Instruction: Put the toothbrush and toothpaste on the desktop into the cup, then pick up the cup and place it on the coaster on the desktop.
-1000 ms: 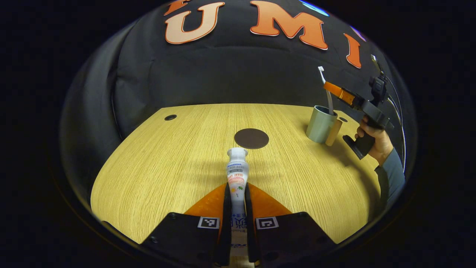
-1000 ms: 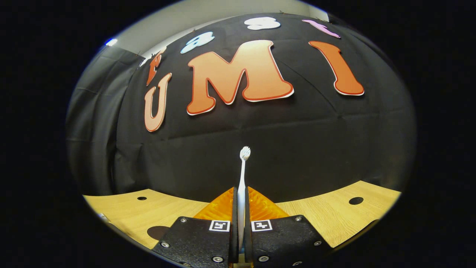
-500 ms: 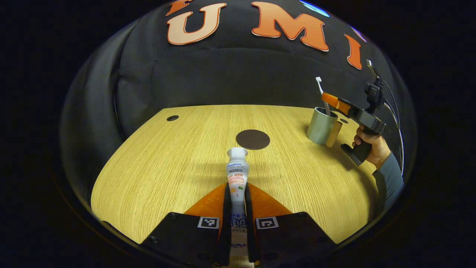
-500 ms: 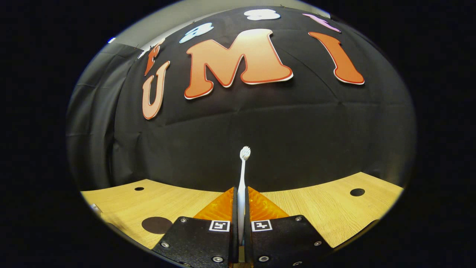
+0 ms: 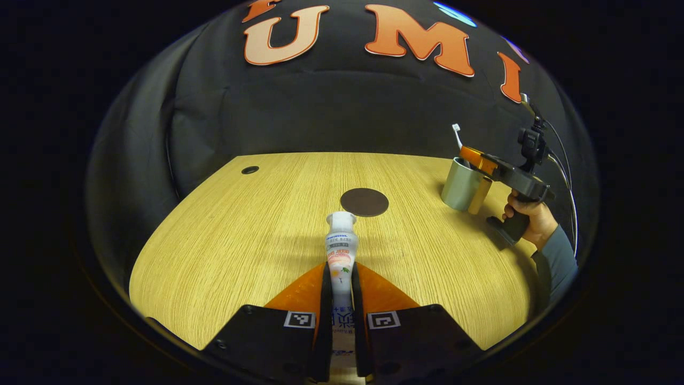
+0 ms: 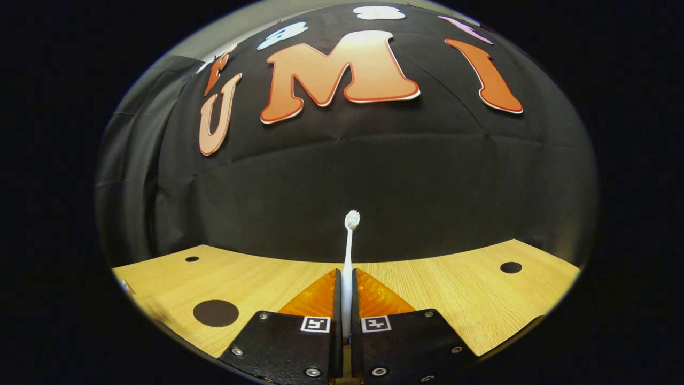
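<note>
Pale wood-grain desktop [image 5: 240, 240], matt, fine straight grain. Round dark brown coaster [image 5: 364, 201], flat, matt. Grey-green cylindrical cup [image 5: 459, 184], smooth, dull satin sheen; material cannot be told. White printed plastic toothpaste tube [image 5: 341, 251], smooth, slightly glossy. Slim white plastic toothbrush [image 6: 348, 251], smooth. Black booth cloth [image 6: 374, 187], matt, creased.

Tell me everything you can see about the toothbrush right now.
The toothbrush is slim and white, plastic by its look, with a small bristle head at the top. It stands nearly upright, head up, clamped between the right gripper fingers. In the left gripper view its lower end drops into the grey-green cup on the wooden desktop; whether it touches the bottom cannot be told.
</note>
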Demonstrator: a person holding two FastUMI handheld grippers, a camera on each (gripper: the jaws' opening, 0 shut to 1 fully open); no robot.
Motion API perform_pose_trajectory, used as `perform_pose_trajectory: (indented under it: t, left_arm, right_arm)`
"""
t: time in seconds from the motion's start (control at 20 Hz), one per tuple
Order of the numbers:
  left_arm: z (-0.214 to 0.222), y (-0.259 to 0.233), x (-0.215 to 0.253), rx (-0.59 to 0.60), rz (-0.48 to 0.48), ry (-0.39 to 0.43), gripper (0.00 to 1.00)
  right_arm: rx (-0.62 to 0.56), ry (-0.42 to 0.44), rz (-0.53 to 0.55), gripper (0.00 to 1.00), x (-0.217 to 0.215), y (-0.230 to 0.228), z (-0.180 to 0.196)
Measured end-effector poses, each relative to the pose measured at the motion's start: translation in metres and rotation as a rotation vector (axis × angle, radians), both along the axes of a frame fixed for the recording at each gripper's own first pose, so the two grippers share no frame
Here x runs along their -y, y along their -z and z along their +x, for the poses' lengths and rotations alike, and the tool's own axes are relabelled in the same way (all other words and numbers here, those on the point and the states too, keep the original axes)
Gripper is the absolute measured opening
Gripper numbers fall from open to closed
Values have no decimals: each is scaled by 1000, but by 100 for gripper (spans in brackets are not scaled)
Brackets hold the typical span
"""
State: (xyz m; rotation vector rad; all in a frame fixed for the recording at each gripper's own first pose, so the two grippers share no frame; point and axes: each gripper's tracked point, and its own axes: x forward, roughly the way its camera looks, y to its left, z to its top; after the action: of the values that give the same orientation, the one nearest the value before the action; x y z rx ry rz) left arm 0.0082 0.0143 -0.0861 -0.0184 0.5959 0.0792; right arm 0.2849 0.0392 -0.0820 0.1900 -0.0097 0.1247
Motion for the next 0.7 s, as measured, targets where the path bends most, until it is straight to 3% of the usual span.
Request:
perform_pose_trajectory:
  t: [0.7]
  left_arm:
    - [-2,-5,3,27,-17,5,22]
  right_arm:
    - [-25,-15,-51,11,-4,-1,-10]
